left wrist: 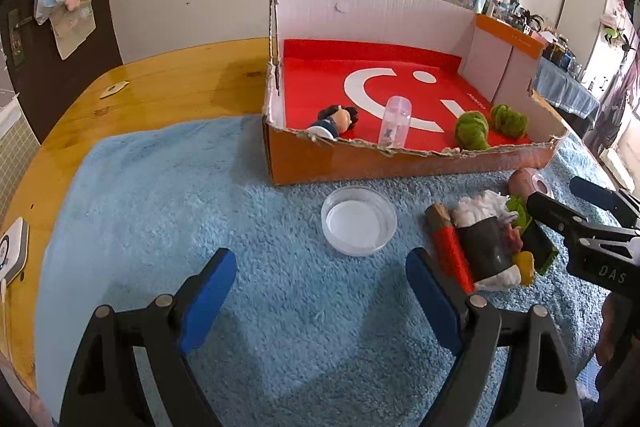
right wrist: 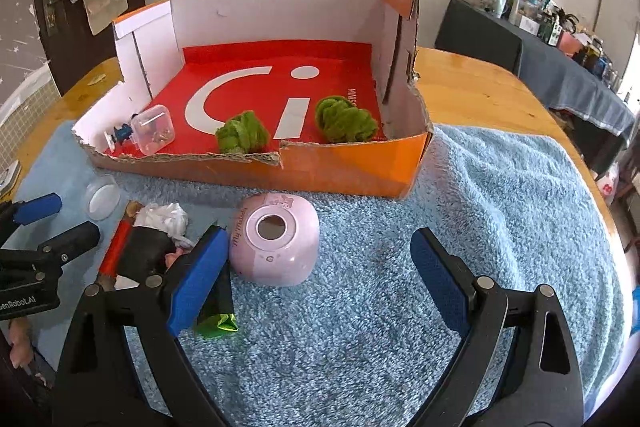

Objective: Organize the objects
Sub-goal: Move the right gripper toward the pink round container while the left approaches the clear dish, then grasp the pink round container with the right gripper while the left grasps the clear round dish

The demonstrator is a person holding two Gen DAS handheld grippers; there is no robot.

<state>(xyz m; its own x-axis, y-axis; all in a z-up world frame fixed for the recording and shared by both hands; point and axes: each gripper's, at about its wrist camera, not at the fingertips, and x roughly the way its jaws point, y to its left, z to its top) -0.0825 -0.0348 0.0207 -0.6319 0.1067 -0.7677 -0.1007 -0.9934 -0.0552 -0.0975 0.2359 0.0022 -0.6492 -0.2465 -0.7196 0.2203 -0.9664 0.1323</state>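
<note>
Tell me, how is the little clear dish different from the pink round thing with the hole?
The clear dish is flat, shallow and see-through; the pink round thing is tall, domed and solid-coloured. The dish is plain, while the pink thing has writing and a dark round hole on top. Both sit on the blue towel, outside the box.

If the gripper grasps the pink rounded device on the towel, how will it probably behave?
The pink device looks like smooth hard plastic with rounded sides, so the pads may slip on it. It lies on the soft blue towel, so a push would probably rock it rather than slide it. It seems stiff, not floppy.
</note>
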